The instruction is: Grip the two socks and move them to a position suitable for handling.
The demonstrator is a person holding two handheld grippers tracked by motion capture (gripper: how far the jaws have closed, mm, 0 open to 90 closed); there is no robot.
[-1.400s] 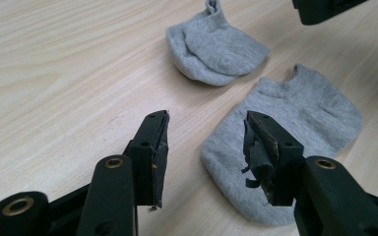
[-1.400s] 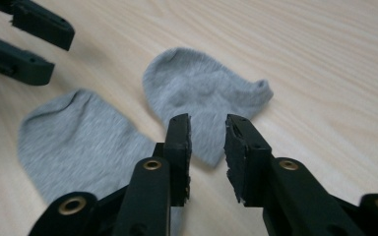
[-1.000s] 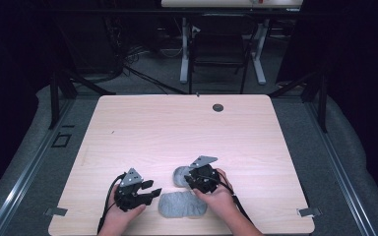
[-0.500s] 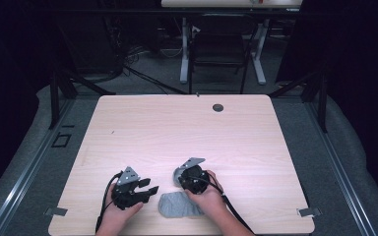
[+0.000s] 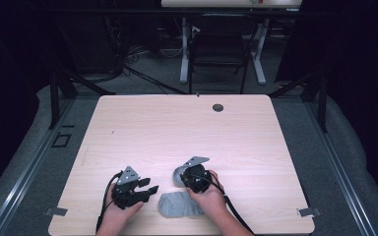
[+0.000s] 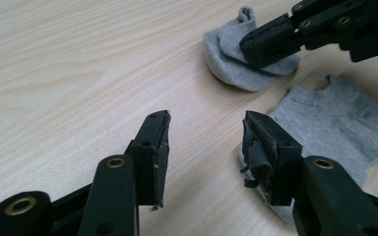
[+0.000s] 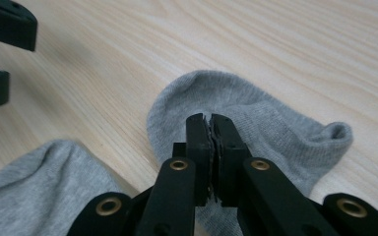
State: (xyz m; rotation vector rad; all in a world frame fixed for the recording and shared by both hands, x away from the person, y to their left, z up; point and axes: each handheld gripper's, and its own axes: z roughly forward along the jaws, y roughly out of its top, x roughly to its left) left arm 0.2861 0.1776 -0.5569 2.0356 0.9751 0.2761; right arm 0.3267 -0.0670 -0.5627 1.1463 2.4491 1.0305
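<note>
closing in on the folded grey sock (image 7: 256, 123), the right gripper (image 7: 210, 123) has just been drawing its jaws together, and they are now pinching a fold of that sock's cloth, while the hand itself has barely shifted across the table since the earlier frames. that sock is lying bunched near the table's (image 5: 187, 128) front edge, a little right of the middle, with its cuff curling open at one end. a second grey sock (image 5: 179, 205) is lying flat just beside it, closer still to the front edge. both are looking light, soft and limp, likely to sag and drape once lifted, so a pinch through a doubled fold or at the ribbed cuff is probably holding best. the left gripper (image 6: 204, 142) is hovering with its jaws spread wide and nothing between them, one jaw over the flat sock's edge. the table is showing pale wood grain with a small dark grommet (image 5: 218, 107) near its far edge. beyond it the room is sitting dark, with grey carpet and the white legs of another desk (image 5: 183, 54).
</note>
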